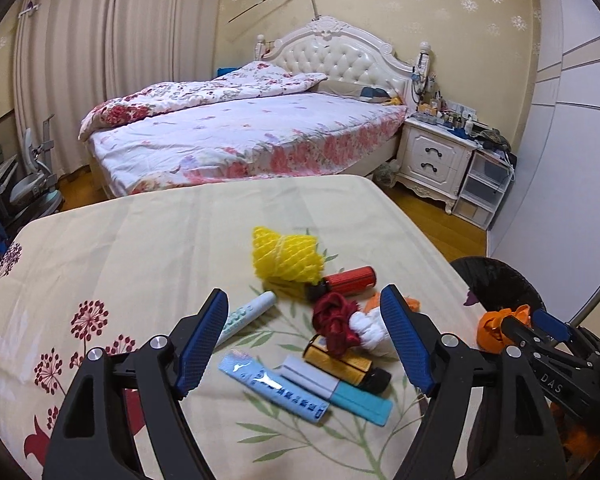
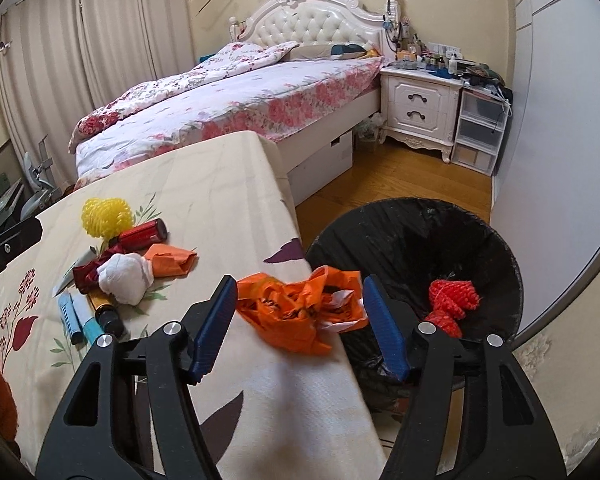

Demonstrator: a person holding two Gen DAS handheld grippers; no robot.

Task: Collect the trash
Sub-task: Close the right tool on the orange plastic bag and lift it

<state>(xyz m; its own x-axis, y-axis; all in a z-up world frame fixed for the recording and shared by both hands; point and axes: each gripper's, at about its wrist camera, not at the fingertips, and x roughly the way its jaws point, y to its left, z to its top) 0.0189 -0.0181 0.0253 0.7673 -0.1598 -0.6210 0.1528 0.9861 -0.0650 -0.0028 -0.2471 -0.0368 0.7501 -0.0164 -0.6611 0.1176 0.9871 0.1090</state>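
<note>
My right gripper holds a crumpled orange plastic bag at the table's right edge, half over the black-lined bin; both pads touch the bag. A red foam net lies inside the bin. My left gripper hangs open over the trash pile with nothing between its fingers. The pile holds a yellow foam net, a red tube, a dark red wrapper, a white tissue wad, a yellow bottle, a blue sachet and a teal box.
The pile rests on a floral tablecloth. An orange paper scrap lies beside the tissue. Behind the table stand a bed and a white nightstand. Wooden floor shows between the bin and the bed.
</note>
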